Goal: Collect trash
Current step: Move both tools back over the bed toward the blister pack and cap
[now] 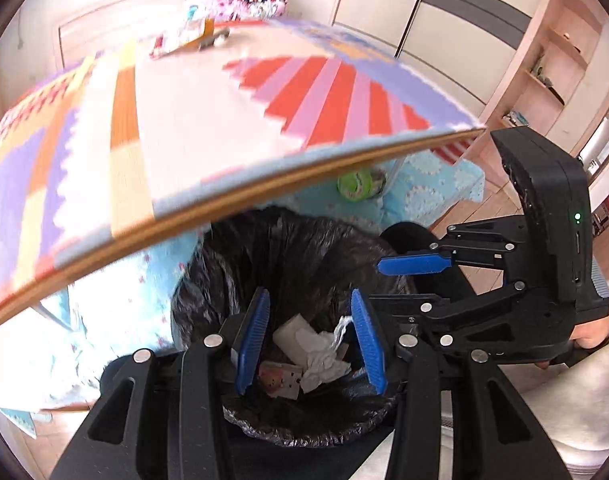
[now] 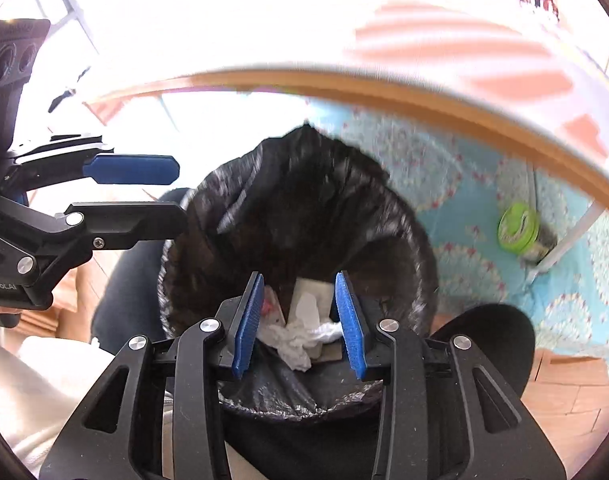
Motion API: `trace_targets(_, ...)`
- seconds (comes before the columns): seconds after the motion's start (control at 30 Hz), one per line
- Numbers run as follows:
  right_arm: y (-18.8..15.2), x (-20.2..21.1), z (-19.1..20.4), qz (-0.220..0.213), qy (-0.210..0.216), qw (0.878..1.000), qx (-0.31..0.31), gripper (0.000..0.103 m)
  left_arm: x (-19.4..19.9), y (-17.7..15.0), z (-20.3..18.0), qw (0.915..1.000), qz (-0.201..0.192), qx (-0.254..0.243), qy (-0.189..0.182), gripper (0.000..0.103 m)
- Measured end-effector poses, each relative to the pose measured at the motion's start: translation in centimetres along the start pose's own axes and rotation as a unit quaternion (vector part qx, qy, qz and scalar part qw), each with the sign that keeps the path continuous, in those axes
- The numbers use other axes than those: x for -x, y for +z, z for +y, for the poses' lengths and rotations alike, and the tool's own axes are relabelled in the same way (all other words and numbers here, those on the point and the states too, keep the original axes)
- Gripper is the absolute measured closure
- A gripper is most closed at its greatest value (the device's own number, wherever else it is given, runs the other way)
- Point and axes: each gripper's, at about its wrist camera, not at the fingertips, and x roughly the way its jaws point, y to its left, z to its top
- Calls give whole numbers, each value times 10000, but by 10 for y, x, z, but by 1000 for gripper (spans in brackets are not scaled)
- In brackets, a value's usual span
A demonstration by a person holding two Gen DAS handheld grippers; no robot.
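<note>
A bin lined with a black bag point(image 1: 300, 256) point(image 2: 304, 200) stands on the floor below the table edge. Inside lie crumpled white tissue point(image 1: 320, 360) point(image 2: 296, 340) and paper scraps point(image 1: 280, 380). My left gripper point(image 1: 310, 344) is open and empty above the bin mouth. My right gripper point(image 2: 302, 322) is open and empty above the same bin. In the left wrist view the right gripper point(image 1: 388, 284) reaches in from the right; in the right wrist view one blue fingertip point(image 2: 132, 169) of the left gripper shows at the left.
A table with a patterned cloth point(image 1: 184, 120) point(image 2: 464, 60) overhangs the bin, and small items point(image 1: 192, 36) lie at its far side. A green-lidded jar point(image 1: 358, 184) point(image 2: 518, 226) lies on the blue mat point(image 1: 428, 188) under the table. A wardrobe point(image 1: 444, 20) stands behind.
</note>
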Motion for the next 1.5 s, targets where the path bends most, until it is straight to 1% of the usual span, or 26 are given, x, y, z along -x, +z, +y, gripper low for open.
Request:
trace_targets(0.13,12,23,0,-340,-19,9994,86,66,20,18,-3,9993,-291,-223,109,62)
trace_targets(0.23,22,37,-2,-539,-67,9984,138,66,32,32,0,9982,-476,-290,204,62)
trace_targets(0.37,36,50,-5,-727,-139,9970,208,66,45,51,7,9966,-679,-250,385,62)
trace_targets(0.5,51,61,-11,-869,-182,9958,244,66,47,71,10,9934,-846,-463,621,62)
trace_targets(0.57,58,65,-14,-924,-208,9951,275,66,44,82,13,9921,-868,-565,712,62)
trace_targets(0.7,73,63,-19,-1009,-270,9940,324,66,30,99,25,9903,-791,-649,943,62)
trace_targets(0.83,87,61,-26,-1058,-312,9933,330,66,17,110,35,9857,-746,-846,1255,62)
trace_targets(0.87,91,61,-27,-1074,-318,9932,332,66,14,114,38,9857,-738,-856,1253,62)
trace_targets(0.93,99,59,-31,-1089,-340,9929,337,66,7,121,43,9849,-734,-872,1306,53)
trace_targets(0.97,102,57,-33,-1099,-345,9928,338,66,4,124,45,9837,-749,-893,1367,52)
trace_targets(1.2,132,45,-52,-1096,-257,9932,279,66,-12,152,60,9816,-798,-911,1479,52)
trace_targets(1.37,157,35,-65,-1082,-327,9933,245,66,-31,171,70,9780,-774,-1011,1653,52)
trace_targets(1.5,174,26,-76,-1062,-295,9938,176,66,-47,184,81,9804,-683,-942,1591,52)
